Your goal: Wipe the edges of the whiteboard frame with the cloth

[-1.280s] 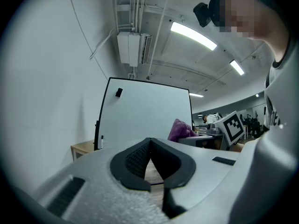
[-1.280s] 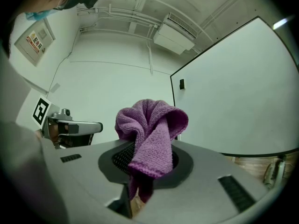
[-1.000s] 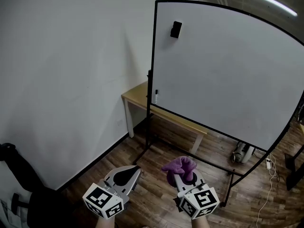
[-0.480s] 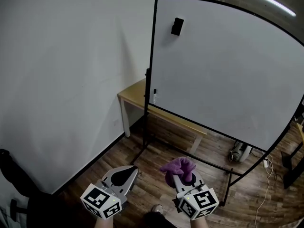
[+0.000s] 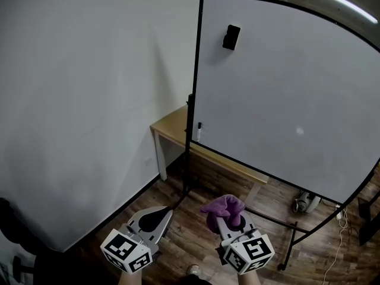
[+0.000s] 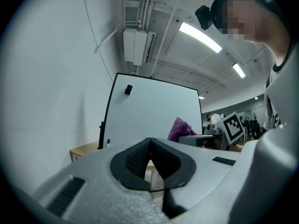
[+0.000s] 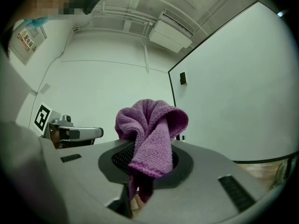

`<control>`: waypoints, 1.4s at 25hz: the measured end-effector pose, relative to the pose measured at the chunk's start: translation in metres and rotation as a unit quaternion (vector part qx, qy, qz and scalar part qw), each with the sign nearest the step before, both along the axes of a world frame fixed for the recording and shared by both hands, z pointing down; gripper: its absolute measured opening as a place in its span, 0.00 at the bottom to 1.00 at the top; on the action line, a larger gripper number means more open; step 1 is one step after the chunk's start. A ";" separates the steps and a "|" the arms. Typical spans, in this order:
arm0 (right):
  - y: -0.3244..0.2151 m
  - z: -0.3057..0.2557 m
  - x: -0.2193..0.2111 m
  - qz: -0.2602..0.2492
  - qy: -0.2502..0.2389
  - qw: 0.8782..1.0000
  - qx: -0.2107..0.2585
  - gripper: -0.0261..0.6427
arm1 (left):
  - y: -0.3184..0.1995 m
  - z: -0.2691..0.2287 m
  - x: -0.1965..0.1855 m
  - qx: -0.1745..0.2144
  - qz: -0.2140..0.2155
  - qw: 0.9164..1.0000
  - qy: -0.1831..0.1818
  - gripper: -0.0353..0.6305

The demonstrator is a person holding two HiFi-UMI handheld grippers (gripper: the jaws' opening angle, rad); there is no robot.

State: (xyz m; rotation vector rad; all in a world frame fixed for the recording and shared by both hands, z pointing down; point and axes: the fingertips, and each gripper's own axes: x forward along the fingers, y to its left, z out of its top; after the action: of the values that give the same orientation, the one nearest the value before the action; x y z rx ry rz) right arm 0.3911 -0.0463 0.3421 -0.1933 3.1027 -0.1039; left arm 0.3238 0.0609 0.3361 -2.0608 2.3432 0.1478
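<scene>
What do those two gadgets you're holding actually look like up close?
They match: the left gripper and the right gripper each have a pale grey, wedge-shaped plastic body, with dark ridged pads lining the jaws. At the rear, each carries a white cube printed with black square markers. No cables show.

There is one large white whiteboard [image 5: 285, 82] in a thin black frame. On it there is one small black rectangular block [image 5: 231, 37], and by its lower left corner one small white marker pen [image 5: 199, 130]. There is one light wooden table [image 5: 169, 125] with white legs, and one crumpled purple terry cloth [image 5: 224, 207]. The grey two-jaw grippers number two, the left gripper [image 5: 159, 214] and the right gripper [image 5: 230, 219]. Each carries one cube with black-and-white square markers, making two cubes. One long ceiling light strip [image 5: 347, 0] shows in the head view, and the left gripper view shows two. That view also shows one white wall-mounted air-conditioner unit [image 6: 138, 46]. One pale grey device [image 5: 304, 202] lies on the floor.
</scene>
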 end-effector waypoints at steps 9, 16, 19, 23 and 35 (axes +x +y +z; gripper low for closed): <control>-0.060 -0.010 -0.064 -0.011 0.000 1.000 0.009 0.14 | -0.059 -0.011 -0.060 0.007 -0.010 1.000 0.002 0.08; -0.097 -0.015 -0.097 -0.022 -0.007 1.000 0.019 0.14 | -0.101 -0.017 -0.090 0.013 -0.008 1.000 -0.009 0.08; -0.106 -0.014 -0.107 -0.025 -0.009 1.000 0.016 0.14 | -0.109 -0.012 -0.100 0.011 -0.008 1.000 -0.006 0.08; -0.109 -0.011 -0.121 -0.031 -0.006 0.999 0.016 0.14 | -0.113 -0.008 -0.114 0.008 -0.009 1.000 -0.002 0.08; -0.112 -0.011 -0.188 0.020 -0.006 1.000 0.011 0.14 | -0.124 -0.009 -0.189 0.001 0.045 0.999 -0.001 0.08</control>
State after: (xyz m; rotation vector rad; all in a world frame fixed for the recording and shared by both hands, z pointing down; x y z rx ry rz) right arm 0.2032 -0.1586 0.3311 -0.2538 3.0837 -0.0686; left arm 0.1349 -0.0632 0.3276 -2.1639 2.2495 0.1494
